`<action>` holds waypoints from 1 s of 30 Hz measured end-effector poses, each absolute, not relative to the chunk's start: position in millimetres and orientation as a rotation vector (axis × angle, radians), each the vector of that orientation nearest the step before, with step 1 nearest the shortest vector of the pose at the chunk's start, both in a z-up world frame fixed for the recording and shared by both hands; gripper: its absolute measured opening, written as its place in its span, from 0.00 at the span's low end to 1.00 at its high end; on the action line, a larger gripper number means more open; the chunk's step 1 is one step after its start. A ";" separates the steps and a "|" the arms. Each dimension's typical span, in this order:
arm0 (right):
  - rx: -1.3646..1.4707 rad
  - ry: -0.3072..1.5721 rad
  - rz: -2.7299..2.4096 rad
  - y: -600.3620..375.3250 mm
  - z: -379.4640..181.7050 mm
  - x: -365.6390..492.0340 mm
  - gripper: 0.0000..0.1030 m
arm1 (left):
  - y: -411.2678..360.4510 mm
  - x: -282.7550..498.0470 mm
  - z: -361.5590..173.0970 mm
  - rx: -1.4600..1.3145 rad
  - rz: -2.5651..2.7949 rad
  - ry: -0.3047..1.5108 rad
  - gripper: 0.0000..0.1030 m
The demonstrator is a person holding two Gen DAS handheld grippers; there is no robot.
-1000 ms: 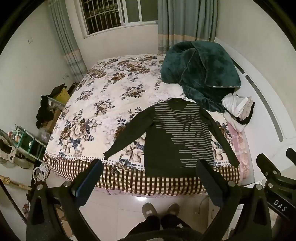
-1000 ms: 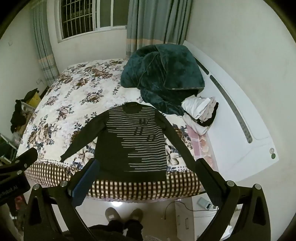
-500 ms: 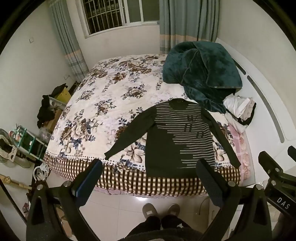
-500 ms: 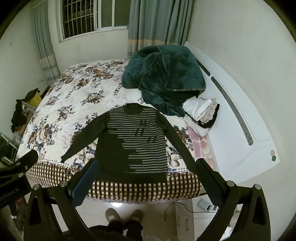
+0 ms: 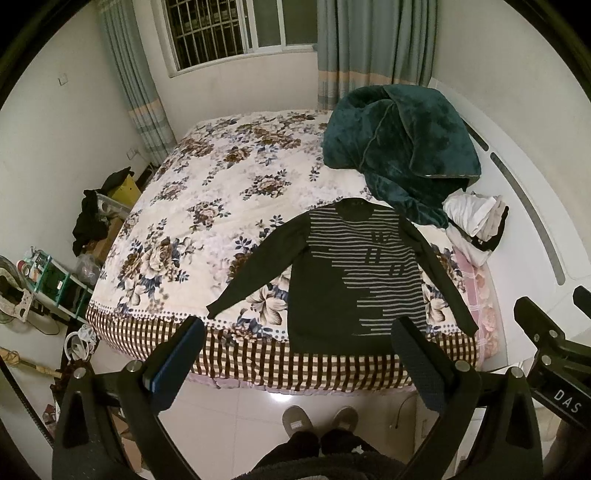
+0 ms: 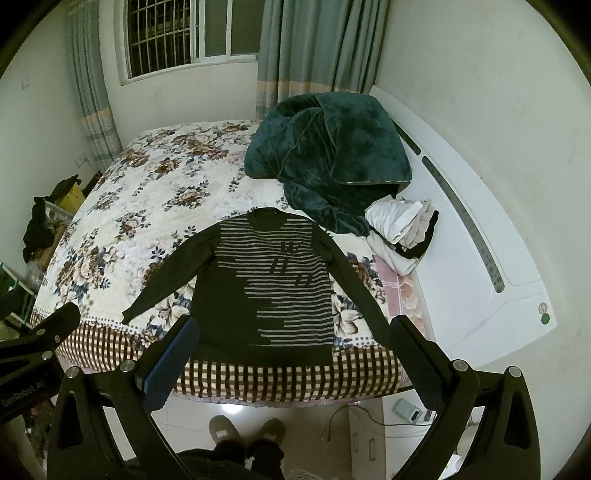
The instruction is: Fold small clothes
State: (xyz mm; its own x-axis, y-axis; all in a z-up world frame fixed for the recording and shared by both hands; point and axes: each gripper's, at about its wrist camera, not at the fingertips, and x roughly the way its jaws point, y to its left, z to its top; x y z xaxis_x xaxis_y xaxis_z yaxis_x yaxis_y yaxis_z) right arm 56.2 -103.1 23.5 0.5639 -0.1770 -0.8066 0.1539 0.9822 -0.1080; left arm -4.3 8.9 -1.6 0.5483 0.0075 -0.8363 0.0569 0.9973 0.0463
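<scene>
Bedroom with a barred window (image 5: 236, 33) at 12 o'clock, grey-green curtains either side, and a bed (image 5: 207, 206) under a floral quilt filling my view. I've got the dark striped sweater (image 5: 354, 277) spread flat, front up, at the near edge of the bed, its hem lying on the checkered border and both sleeves angled out towards 8 and 4 o'clock. Behind it at 1 o'clock sits a heaped teal blanket (image 5: 402, 147), its lower fold just beside the collar, and a small pile of folded clothes (image 5: 476, 225) at 3 o'clock. My left tool (image 5: 295, 354) hangs over the floor short of the bed, fingers spread wide, nothing between them. The right tool (image 6: 291, 354) is the same: released, empty, well apart from the sweater (image 6: 266, 288). The person's slippers (image 6: 247, 430) show at 6 o'clock. Against half a second ago, almost nothing differs; both views have only drifted a hair, and the sweater lies just as it did.
</scene>
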 end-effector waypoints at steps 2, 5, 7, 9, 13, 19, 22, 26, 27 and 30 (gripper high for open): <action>-0.027 0.951 -0.194 -103.1 24.9 57.4 1.00 | 8.4 -4.5 -1.8 0.070 -0.029 0.987 1.00; -0.026 0.953 -0.193 -103.7 25.5 58.1 1.00 | 7.3 -5.2 0.5 0.064 -0.030 0.983 1.00; -0.032 0.951 -0.184 -98.5 41.8 61.2 1.00 | 7.6 -4.8 2.3 0.061 -0.029 0.982 1.00; -0.033 0.949 -0.185 -97.9 41.1 60.3 1.00 | 7.6 -4.1 2.6 0.063 -0.031 0.983 1.00; -0.031 0.944 -0.182 -99.0 45.2 62.5 1.00 | 7.6 -2.3 4.3 0.062 -0.031 0.981 1.00; -0.031 0.943 -0.171 -102.1 47.7 64.6 1.00 | 7.1 -3.0 6.2 0.063 -0.029 0.976 1.00; -0.030 0.941 -0.173 -100.8 47.2 64.8 1.00 | 6.6 -0.6 9.7 0.060 -0.026 0.971 1.00; -0.032 0.941 -0.173 -98.2 44.6 64.2 1.00 | 7.3 -0.1 10.8 0.057 -0.029 0.972 1.00; -0.031 0.942 -0.172 -98.1 44.7 64.8 1.00 | 7.2 0.2 11.3 0.056 -0.029 0.973 1.00; -0.032 0.942 -0.172 -96.3 44.0 64.0 1.00 | 6.9 0.6 11.9 0.056 -0.029 0.973 1.00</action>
